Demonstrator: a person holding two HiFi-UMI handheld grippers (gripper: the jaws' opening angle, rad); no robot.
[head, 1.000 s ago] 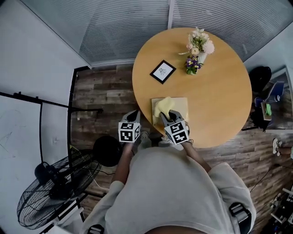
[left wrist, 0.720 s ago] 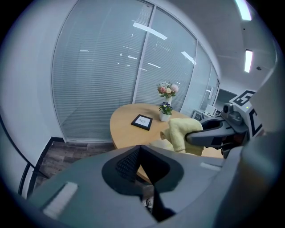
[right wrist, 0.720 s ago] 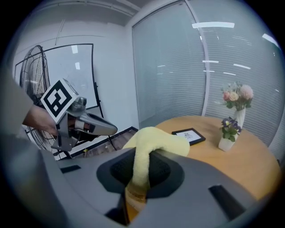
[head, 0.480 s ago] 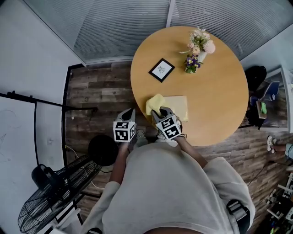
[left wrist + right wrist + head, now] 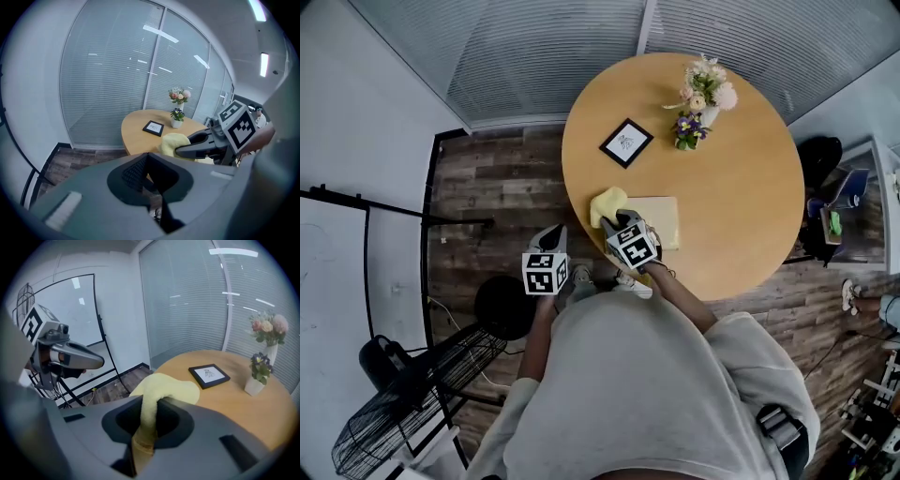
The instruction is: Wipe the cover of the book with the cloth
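Book (image 5: 661,219) lies flat near the near edge of the round table (image 5: 741,187), cover up. The cloth (image 5: 607,202) is a yellow bunch at the book's far-left corner, partly off the cover and over bare wood. Whether it presses on the cover or hangs just above it, I cannot tell.

The right gripper (image 5: 619,221) has its jaws clamped on the cloth. Its own view shows a strip of fabric pinched between them and a loose fold mushrooming past the tips. The left gripper (image 5: 553,232) has its jaws together with nothing in them.

My reading is that a stroke has reached the book's left edge. To wipe well, the next pass should run back toward the book's right edge. The gripper should go low enough that the loose fold flattens into a broad pad and the hard jaw tips never touch the cover. Straight, overlapping strokes with light pressure suit best, since nothing pins the book and it could slide.

The right forearm reaches from the body across the table edge nearest the book, and the gripper points away from the person over the book's left side. The left gripper is held off the table, well left of the book and above the wood floor, pointing forward. A frame (image 5: 625,143) and flowers (image 5: 701,98) stand beyond the book, well apart from it.
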